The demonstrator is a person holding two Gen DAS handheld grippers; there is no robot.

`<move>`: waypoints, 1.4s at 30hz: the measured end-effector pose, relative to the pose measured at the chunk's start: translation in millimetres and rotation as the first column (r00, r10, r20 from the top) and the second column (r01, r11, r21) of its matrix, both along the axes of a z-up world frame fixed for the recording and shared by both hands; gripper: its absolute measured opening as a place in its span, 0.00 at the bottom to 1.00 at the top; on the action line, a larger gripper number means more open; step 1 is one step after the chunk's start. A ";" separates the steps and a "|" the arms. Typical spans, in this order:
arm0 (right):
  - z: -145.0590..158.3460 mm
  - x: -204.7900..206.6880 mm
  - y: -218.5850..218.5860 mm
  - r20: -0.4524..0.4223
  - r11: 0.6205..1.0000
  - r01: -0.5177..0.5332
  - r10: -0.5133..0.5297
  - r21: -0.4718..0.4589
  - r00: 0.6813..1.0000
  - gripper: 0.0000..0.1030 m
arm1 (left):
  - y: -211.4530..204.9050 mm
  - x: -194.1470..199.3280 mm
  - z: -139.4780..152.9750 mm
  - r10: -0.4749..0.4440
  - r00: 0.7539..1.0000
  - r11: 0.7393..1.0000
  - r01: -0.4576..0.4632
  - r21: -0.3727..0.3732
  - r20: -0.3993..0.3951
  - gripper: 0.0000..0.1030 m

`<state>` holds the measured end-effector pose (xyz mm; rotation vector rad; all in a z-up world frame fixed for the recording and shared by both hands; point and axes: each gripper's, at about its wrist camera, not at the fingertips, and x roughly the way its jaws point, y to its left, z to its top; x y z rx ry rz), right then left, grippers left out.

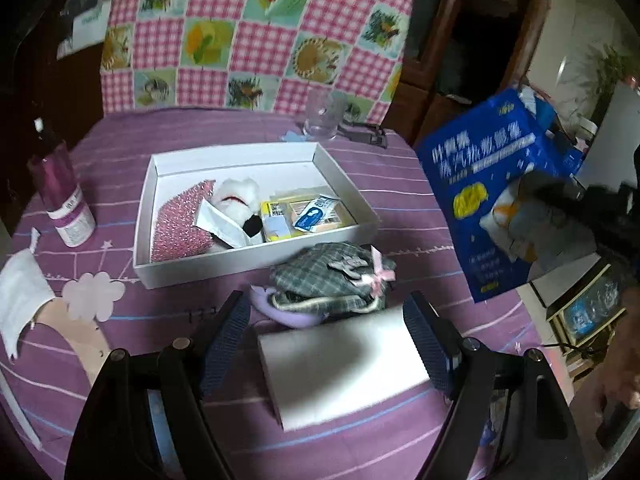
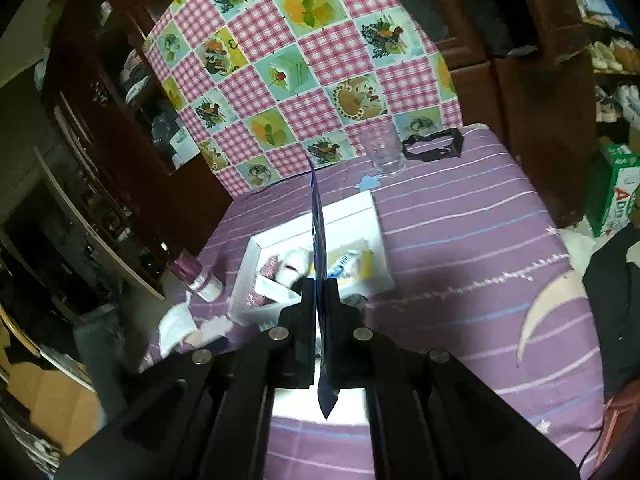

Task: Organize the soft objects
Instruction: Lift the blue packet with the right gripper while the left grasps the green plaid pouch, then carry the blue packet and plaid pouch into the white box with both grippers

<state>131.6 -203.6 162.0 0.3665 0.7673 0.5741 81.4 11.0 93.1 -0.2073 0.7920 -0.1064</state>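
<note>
The right gripper (image 2: pixel 319 296) is clamped on a flat blue packet (image 1: pixel 490 196), a glossy pouch printed with white characters and a yellow mark, holding it in the air off the counter's right edge. In the right wrist view the packet shows edge-on, a thin blade between the nearly closed jaws.

The left gripper (image 1: pixel 326 344) stands wide, its ribbed dark-blue pads either side of a plain white rectangular box (image 1: pixel 340 364); whether the pads press on the box cannot be told.

The counter (image 1: pixel 400 184) is round, draped in a purple cloth with thin pale stripes, a moon and a cloud. Near its middle lies a shallow white cardboard tray (image 1: pixel 148 200), with a pink sparkly piece (image 1: pixel 176 224), a fluffy white plush (image 1: pixel 238 196), a white paper sachet (image 1: pixel 222 226) and small yellow and blue packets (image 1: pixel 304 214) inside. Just beside the tray's near wall, between it and the white box, sits a soft grey plaid pouch (image 1: pixel 328 276) with a pink bow over a lilac item (image 1: pixel 276 312).

At the left edge stand a purple bottle (image 1: pixel 60 192) with a white label and a crumpled white tissue (image 1: pixel 20 296). At the far edge are a clear drinking glass (image 1: pixel 322 116) and a black clip-like frame (image 1: pixel 366 134). Behind the counter hangs a pink gingham patchwork cloth (image 1: pixel 256 32).
</note>
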 end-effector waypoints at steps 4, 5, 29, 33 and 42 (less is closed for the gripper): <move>3.6 32.9 14.8 -0.064 0.999 -0.004 0.006 0.043 0.998 0.05 | 3.4 23.8 -7.6 0.000 0.998 0.999 -0.003 -0.036 -0.064 0.77; 3.7 39.1 17.5 -0.072 0.999 -0.001 0.005 0.055 0.997 0.05 | 2.7 27.1 -9.4 -0.001 0.997 1.000 -0.002 -0.031 -0.077 0.77; -12.5 126.9 55.2 -0.157 0.980 -0.017 0.050 0.200 0.986 0.05 | -42.0 50.4 -49.7 -0.009 0.995 0.979 0.028 0.202 -0.096 0.73; -13.7 127.7 53.9 -0.160 0.978 -0.033 0.066 0.206 0.985 0.05 | -36.8 46.9 -45.8 -0.006 0.996 0.985 0.020 0.169 -0.085 0.71; -16.5 130.8 46.0 -0.176 0.974 -0.031 0.072 0.223 0.982 0.05 | -21.3 20.2 -6.9 0.039 0.999 0.993 -0.042 0.114 0.025 0.71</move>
